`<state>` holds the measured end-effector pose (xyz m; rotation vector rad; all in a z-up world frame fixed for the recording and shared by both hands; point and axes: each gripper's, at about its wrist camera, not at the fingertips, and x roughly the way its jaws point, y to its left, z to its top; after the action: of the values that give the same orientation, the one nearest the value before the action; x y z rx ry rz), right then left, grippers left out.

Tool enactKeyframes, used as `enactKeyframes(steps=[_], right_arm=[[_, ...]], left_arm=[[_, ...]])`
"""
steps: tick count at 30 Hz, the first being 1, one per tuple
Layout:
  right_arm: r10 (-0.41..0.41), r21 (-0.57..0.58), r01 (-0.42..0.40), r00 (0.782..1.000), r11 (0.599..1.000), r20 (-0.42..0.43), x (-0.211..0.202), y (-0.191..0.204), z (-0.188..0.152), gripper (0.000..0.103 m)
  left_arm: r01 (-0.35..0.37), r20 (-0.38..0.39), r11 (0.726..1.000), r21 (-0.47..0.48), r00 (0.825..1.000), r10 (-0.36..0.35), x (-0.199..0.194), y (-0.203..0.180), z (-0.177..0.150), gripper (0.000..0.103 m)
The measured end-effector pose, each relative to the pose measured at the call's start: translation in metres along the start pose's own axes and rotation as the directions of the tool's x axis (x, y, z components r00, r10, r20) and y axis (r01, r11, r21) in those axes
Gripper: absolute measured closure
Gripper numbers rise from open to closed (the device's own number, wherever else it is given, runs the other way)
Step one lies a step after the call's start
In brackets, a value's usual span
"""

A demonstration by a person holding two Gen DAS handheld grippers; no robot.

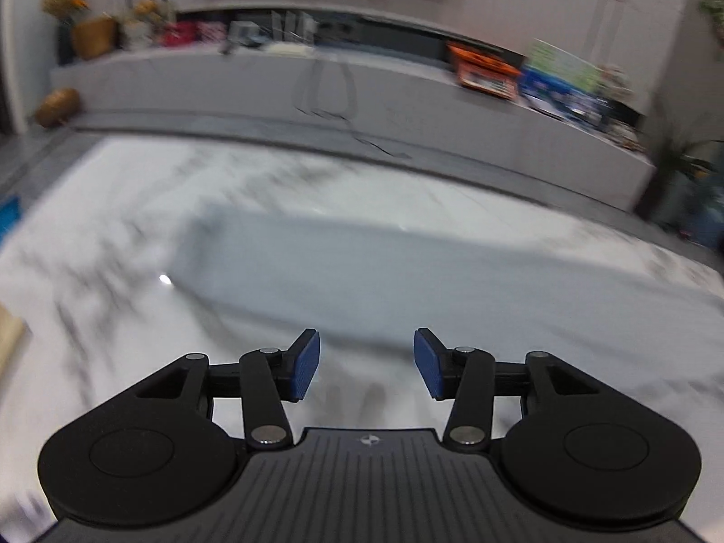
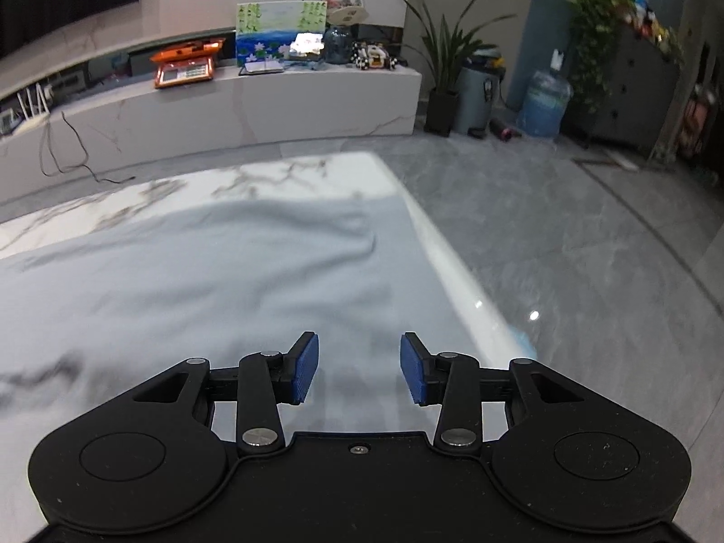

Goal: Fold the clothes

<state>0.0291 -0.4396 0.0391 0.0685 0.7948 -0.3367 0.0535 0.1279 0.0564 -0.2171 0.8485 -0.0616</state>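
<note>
Between my left tongs' (image 1: 366,364) blue pads (image 1: 305,364) only air: the jaws stand wide apart, holding nothing, hovering over the white marbled surface (image 1: 99,244). Left view is heavily motion-blurred. Ahead of the left tongs lies the pale grey-blue garment (image 1: 362,267), a long flat shape spread across the surface, its near edge just beyond the fingertips (contact not visible; looks apart).

My right tongs (image 2: 359,369) likewise gape wide, nothing clamped between the pads (image 2: 414,369). They hang over the same garment (image 2: 203,271), which here fills most of the surface from the left edge across to near the right rim (image 2: 457,271); soft wrinkles gather at its far right corner. A strip of bare marble (image 2: 271,172) shows beyond the cloth's far edge. A small patch of light blue (image 2: 525,341) peeks at the surface's right rim; I cannot tell what it is.

Farther out: grey tiled floor (image 2: 565,235), a long white low cabinet (image 2: 271,108) along the wall carrying an orange box (image 2: 185,68) and a painted picture (image 2: 280,31), a potted plant (image 2: 445,68), a water jug (image 2: 545,104).
</note>
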Motion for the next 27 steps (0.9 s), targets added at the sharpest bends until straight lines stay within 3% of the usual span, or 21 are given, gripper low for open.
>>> enactKeyframes(steps=[4, 9, 27], right_arm=[[0.023, 0.003, -0.023, 0.999, 1.0, -0.042, -0.017, -0.002, -0.031, 0.063], [0.045, -0.002, -0.045, 0.998, 0.999, -0.045, -0.034, -0.003, -0.05, 0.063], [0.06, -0.018, -0.061, 0.998, 0.998, -0.016, -0.039, -0.004, -0.062, 0.063]], left_arm=[[0.093, -0.038, 0.995, 0.024, 0.995, -0.092, -0.003, -0.023, -0.036, 0.056], [0.15, -0.063, 0.988, -0.025, 0.987, -0.151, 0.001, -0.031, -0.052, 0.054], [0.203, -0.042, 0.979, -0.028, 0.978, -0.205, 0.012, -0.05, -0.071, 0.054]])
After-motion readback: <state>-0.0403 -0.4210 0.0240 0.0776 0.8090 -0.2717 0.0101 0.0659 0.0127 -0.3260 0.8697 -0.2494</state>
